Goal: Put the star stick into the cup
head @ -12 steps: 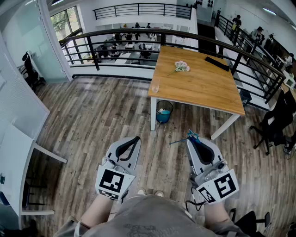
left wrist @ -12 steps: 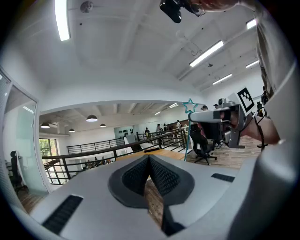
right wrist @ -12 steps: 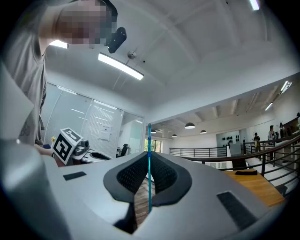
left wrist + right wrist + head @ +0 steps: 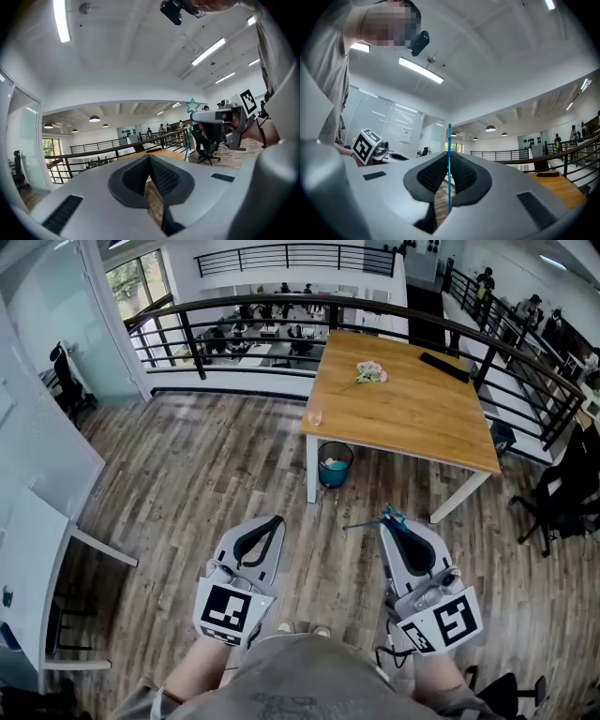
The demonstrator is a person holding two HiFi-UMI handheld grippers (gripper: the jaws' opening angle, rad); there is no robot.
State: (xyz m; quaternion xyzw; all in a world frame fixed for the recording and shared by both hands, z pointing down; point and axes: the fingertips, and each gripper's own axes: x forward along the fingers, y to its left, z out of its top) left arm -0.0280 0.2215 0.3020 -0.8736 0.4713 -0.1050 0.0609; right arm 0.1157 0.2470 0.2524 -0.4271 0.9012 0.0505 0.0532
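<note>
My right gripper (image 4: 386, 518) is shut on a thin teal star stick (image 4: 390, 515). The star shows at the jaw tips and the stick pokes out to the left over the floor. In the right gripper view the stick (image 4: 449, 164) stands upright between the closed pads. My left gripper (image 4: 273, 520) is shut with nothing in it, level with the right one. From the left gripper view (image 4: 149, 157) the star (image 4: 191, 106) shows above the right gripper (image 4: 216, 115). A clear cup (image 4: 315, 414) stands on the near left corner of the wooden table (image 4: 412, 418), well ahead of both grippers.
A bunch of pale flowers (image 4: 369, 373) and a black flat object (image 4: 441, 367) lie on the table's far part. A blue bin (image 4: 332, 466) sits under the table's near corner. A black railing (image 4: 234, 334) runs behind the table. An office chair (image 4: 561, 498) stands at right.
</note>
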